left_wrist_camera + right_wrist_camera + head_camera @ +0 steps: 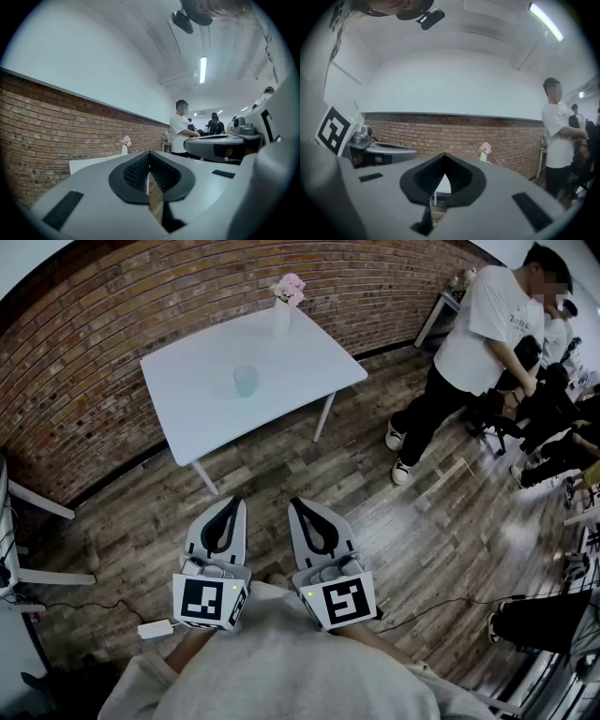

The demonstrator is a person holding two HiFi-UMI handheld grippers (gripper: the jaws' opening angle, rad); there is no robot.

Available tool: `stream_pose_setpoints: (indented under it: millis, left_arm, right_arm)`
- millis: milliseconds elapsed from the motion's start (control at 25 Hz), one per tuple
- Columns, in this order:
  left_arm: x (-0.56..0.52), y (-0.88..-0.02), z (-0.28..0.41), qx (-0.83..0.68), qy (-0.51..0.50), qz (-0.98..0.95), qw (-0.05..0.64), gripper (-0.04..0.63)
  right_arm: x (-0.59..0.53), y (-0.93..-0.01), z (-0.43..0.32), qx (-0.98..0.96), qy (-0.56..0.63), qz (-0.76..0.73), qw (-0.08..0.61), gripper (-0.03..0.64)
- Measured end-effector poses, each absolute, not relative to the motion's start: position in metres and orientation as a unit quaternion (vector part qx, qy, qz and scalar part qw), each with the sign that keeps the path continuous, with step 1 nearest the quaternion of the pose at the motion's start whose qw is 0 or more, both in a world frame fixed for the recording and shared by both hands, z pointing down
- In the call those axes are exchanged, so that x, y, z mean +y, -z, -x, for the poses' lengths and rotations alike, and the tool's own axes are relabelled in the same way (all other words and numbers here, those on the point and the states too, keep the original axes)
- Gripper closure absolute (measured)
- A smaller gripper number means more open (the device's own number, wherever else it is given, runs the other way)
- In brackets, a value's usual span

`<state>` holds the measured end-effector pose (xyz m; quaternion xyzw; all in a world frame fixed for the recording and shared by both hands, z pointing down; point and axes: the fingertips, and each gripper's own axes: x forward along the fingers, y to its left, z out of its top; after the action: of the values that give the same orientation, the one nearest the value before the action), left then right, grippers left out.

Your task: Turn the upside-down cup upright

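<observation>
left claw (pixel 234 502) and right claw (pixel 298 504) are both shut tight, empty. pale green translucent cup (pixel 245 381) sits on the white rectangular bench (pixel 187 413).

No readable text anywhere — shirt (pixel 487 324) print too blurred.

Cup (pixel 245 381): too distant, orientation unclear

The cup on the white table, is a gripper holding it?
No, the cup stands alone on the table, nothing touching it.
</observation>
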<state>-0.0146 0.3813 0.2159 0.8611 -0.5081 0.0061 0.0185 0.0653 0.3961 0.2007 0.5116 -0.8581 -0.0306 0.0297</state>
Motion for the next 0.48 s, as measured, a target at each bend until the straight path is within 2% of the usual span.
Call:
stream_pose_setpoints:
  millis: [480]
  left_arm:
    - [0.373, -0.22, -0.007, -0.509, -0.009, -0.861, 0.027, 0.586]
  right_arm:
    - [0.387, -0.206, -0.08, -0.863, 0.027, -0.503, 0.036, 0.611]
